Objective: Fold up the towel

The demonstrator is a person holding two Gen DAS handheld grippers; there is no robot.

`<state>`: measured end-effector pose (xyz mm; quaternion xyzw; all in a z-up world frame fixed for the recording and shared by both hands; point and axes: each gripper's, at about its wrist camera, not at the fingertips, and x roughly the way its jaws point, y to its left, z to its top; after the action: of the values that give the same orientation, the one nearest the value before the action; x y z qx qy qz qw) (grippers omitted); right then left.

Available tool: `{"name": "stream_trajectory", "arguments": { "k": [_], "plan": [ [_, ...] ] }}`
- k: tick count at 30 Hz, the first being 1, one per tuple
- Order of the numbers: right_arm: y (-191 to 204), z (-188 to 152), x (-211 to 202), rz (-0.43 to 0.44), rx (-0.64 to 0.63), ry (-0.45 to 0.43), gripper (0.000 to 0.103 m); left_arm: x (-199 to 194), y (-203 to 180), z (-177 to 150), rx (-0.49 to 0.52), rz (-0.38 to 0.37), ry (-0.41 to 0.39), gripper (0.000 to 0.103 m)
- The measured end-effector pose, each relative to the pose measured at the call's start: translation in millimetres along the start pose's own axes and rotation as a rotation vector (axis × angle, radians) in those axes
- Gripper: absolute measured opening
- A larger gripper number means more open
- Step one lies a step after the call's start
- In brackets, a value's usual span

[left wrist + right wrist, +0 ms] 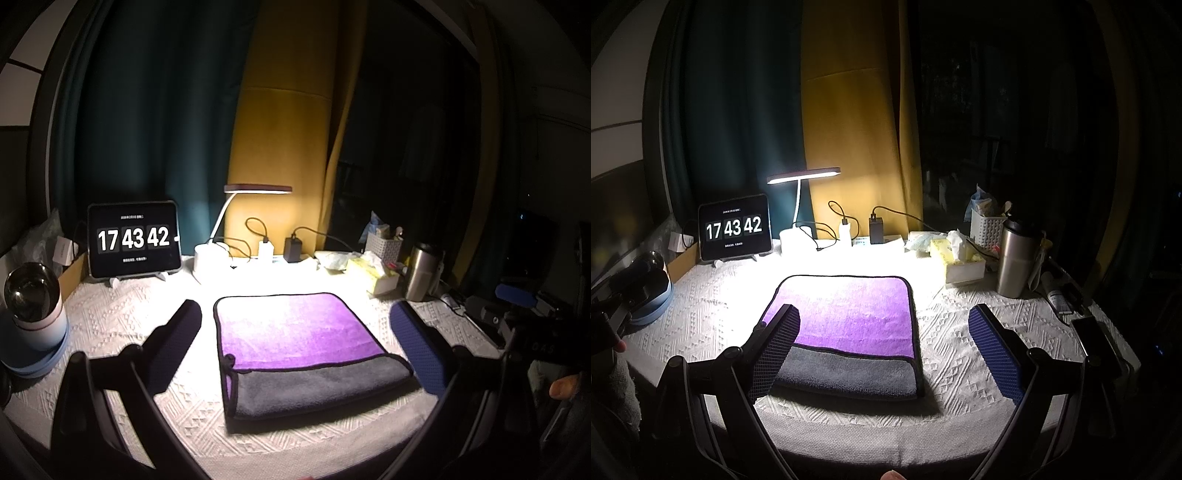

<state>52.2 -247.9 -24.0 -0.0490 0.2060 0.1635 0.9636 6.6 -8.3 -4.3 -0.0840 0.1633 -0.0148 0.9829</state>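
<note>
Purple plush on top and grey on the turned-over near strip, the towel lies flat on the white woven tablecloth, straight ahead of both tools. The left gripper hangs with its jaws spread wide and holding nothing, the towel framed between its fingers; the right gripper is likewise spread and bare, its left finger over the towel's near-left part, though contact cannot be told. The likely trouble is a pinch that gathers the tablecloth along with the towel's edge, dragging the whole cover. The steel tumbler and tissue box, beyond the right gripper's right finger, could tip then. A one-layer grab would undo the grey fold.
</note>
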Motion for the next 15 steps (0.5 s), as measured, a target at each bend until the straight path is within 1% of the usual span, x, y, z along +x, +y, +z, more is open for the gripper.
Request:
{"name": "stream_trajectory", "arguments": {
  "k": [5, 15],
  "plan": [
    [1.2, -0.9, 1.3, 0.001, 0.002, 0.005, 0.095, 2.5, 1.5, -1.7, -0.006, -0.002, 0.006, 0.102],
    [-3.0, -6.2, 23.7, 0.009, 0.017, 0.065, 0.095, 28.0, 7.2, -10.5, -0.010, 0.004, 0.079, 0.102]
  ]
}}
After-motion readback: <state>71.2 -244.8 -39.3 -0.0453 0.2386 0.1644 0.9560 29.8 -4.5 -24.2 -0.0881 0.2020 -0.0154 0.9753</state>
